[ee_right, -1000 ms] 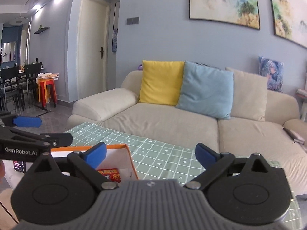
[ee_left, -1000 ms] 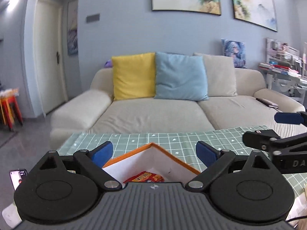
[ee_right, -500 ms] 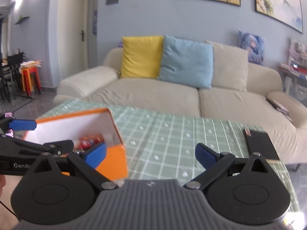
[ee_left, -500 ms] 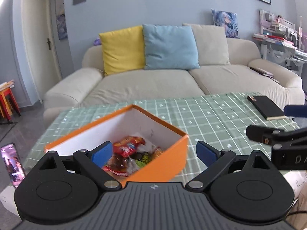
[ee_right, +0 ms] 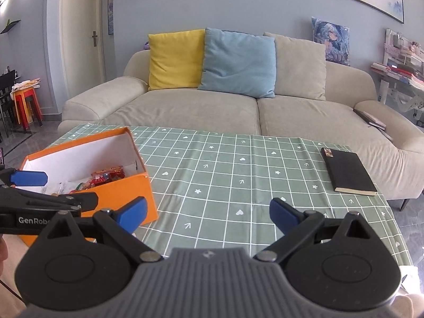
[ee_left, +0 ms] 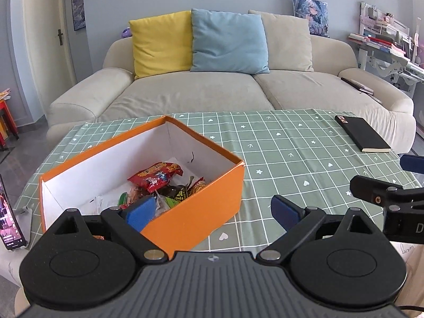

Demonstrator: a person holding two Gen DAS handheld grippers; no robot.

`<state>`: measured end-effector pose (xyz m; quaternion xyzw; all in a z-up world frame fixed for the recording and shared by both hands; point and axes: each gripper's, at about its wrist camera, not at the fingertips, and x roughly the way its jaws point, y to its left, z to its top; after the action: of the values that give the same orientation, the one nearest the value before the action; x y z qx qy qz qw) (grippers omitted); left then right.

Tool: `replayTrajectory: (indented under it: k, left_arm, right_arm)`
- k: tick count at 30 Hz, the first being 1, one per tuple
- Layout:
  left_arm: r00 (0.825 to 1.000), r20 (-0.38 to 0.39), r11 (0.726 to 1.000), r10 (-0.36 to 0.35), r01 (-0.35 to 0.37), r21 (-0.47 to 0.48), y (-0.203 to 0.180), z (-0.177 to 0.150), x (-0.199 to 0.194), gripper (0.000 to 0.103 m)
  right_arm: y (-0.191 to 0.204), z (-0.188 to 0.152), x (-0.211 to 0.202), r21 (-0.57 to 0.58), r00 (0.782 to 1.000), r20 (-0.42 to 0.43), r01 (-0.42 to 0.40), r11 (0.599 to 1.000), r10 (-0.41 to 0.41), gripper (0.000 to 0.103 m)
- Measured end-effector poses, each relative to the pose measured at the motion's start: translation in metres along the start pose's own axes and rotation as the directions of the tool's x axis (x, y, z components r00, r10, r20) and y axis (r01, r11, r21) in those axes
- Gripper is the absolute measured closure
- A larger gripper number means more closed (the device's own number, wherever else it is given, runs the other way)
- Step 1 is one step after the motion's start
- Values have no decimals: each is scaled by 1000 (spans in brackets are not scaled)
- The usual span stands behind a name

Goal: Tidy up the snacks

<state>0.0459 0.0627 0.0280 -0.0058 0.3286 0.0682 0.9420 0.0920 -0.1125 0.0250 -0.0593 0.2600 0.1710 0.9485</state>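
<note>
Left wrist view: camera has tipped down since a second ago. Then only the far corner of the box [ee_left: 201, 206] showed with one red packet; now the whole box interior is in sight, and the sofa [ee_left: 212, 92] sits higher in frame. Right wrist view has dipped likewise; the notebook [ee_right: 347, 171], unseen a second ago, is now in full view.

Left gripper [ee_left: 212, 212]: jaws spread wide, holding nothing, blue pads, left pad over the box's near wall. Right gripper [ee_right: 208, 213]: also wide open and empty, over bare cloth [ee_right: 238, 175], well apart from the box.

Box: rectangular cardboard, orange outside, white inside, open-topped, standing on the left part of the surface. Snacks [ee_left: 156, 177] lie loose on its bottom: a crinkled glossy red packet on top, dark and green wrappers beneath, bunched toward the near wall.

Cloth: green, white grid lines, small hearts, stars and arrows; a few soft creases. Notebook: flat, matte black cover, pale page edge, at the far right. Phone [ee_left: 9, 217] with lit screen at left edge, leaning upright.
</note>
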Motion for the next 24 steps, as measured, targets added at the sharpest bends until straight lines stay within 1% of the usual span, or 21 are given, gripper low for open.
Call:
replayTrajectory:
  k: [5,24]
  left_arm:
    - [1000,-17,1000,-3,2,-3,-2,1,2,0]
    - [999,-35,1000,-6,6,-8,-2,2,4,0]
  right_arm:
    - [0,-1,0,-4,1000,1,8,1000,-8,7]
    - [1,1,4,-7,1000,-13,10,1000,-11,7]
